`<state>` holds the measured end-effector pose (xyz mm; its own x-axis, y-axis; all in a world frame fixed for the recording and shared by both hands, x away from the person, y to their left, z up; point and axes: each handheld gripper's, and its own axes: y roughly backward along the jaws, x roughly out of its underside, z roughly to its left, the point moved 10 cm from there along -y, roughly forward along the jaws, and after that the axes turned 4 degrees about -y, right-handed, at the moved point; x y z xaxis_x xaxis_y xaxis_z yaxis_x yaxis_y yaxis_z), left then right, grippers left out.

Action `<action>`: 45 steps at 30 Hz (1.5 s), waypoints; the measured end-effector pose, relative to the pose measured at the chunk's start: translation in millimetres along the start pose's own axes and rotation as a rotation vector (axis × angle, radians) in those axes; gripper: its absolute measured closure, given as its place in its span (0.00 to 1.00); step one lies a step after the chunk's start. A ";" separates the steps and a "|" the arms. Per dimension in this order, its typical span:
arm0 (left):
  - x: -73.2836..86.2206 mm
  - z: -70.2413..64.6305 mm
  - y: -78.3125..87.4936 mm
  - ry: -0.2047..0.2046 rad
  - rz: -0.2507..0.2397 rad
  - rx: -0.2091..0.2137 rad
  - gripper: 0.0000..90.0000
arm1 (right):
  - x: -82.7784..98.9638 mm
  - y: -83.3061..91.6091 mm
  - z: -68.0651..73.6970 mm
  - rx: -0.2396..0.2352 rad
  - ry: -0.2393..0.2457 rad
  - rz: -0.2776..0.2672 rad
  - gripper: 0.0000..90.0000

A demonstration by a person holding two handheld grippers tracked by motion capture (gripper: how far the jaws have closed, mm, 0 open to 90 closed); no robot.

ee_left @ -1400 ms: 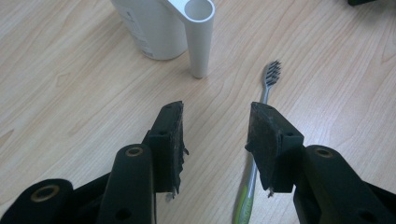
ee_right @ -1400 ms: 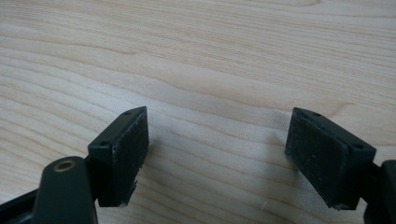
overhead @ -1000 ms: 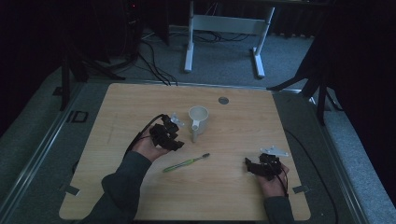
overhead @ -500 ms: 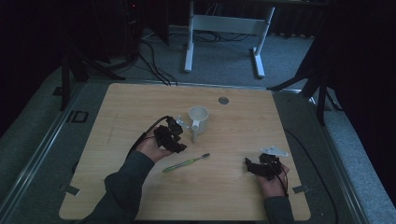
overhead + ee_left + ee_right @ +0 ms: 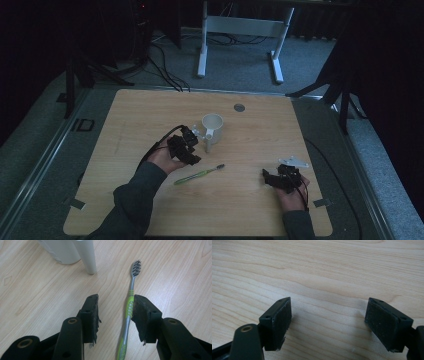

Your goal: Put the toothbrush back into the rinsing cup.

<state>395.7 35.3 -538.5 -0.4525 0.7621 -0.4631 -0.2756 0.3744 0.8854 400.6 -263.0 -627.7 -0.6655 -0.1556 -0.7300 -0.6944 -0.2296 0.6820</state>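
Green toothbrush lies between your left gripper's parted jaws.
Its handle end is cut off below; your right gripper gapes wide over bare table.

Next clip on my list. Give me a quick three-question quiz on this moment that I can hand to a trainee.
1. True or false: the left gripper is shut on the toothbrush.
2. Multiple choice: what stands on the table just beyond the left gripper? A) a white mug B) a glass bottle C) a red bowl
3. Fill in: the right gripper is open, with nothing but bare ____ between its jaws.

Key
1. False. In the left gripper view the jaws stand apart and the toothbrush lies on the table, running up between them close to one jaw.
2. A, the white mug.
3. Table (wood).
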 end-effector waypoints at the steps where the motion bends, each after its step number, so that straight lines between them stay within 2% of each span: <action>1: 0.1 0.1 0.0 -0.005 0.005 0.000 0.63 | 0.0 0.0 0.0 0.000 0.000 0.000 0.23; 27: -0.4 -4.7 -7.4 -0.031 0.067 0.018 0.64 | 0.0 0.0 0.0 0.000 0.000 0.000 0.23; 45: 0.7 -10.5 -16.6 -0.043 0.118 0.044 0.65 | 0.1 0.0 -0.2 0.000 0.003 0.001 0.23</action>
<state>391.0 24.1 -554.0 -0.4426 0.8237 -0.3544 -0.1845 0.3031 0.9349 400.6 -263.2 -627.7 -0.6652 -0.1583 -0.7297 -0.6940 -0.2297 0.6824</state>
